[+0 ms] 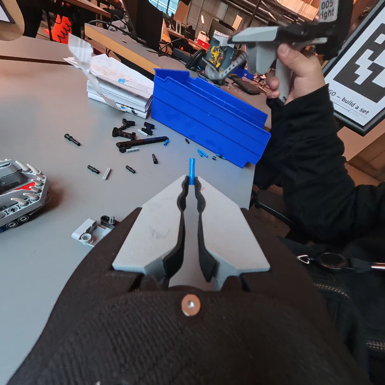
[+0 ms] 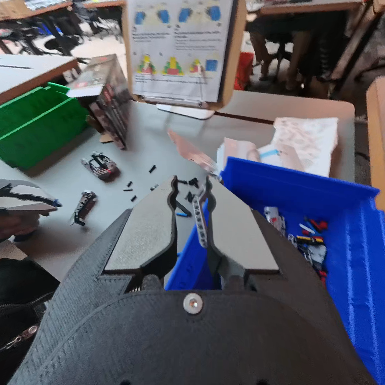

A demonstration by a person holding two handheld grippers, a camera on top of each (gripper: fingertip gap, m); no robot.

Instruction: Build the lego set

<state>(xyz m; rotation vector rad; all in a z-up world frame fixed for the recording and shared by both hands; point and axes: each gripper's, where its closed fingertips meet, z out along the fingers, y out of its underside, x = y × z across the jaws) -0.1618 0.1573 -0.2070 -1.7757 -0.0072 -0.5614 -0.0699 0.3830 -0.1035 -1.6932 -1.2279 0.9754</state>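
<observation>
We worked at a grey desk [image 1: 31, 100] in a busy workshop. Nearest, our left gripper [image 1: 191, 180] had its jaws nearly closed on a blue pin [image 1: 191, 169], tip forward. Beyond, near the blue bin [image 1: 208, 116] at the desk's right edge, our right gripper [image 2: 191, 184] held a grey beam [image 2: 199, 216], jaws parted. We judged the pin should meet a beam hole squarely, beam steadied.

Grey table [image 1: 41, 104] with blue bin [image 1: 208, 116]

A grey bench [image 1: 52, 93] stood in a large open workshop. Behind it were more desks [image 1: 125, 44], dark monitors [image 1: 143, 20], black office chairs [image 2: 58, 39] and a pale floor [image 2: 100, 44].
</observation>
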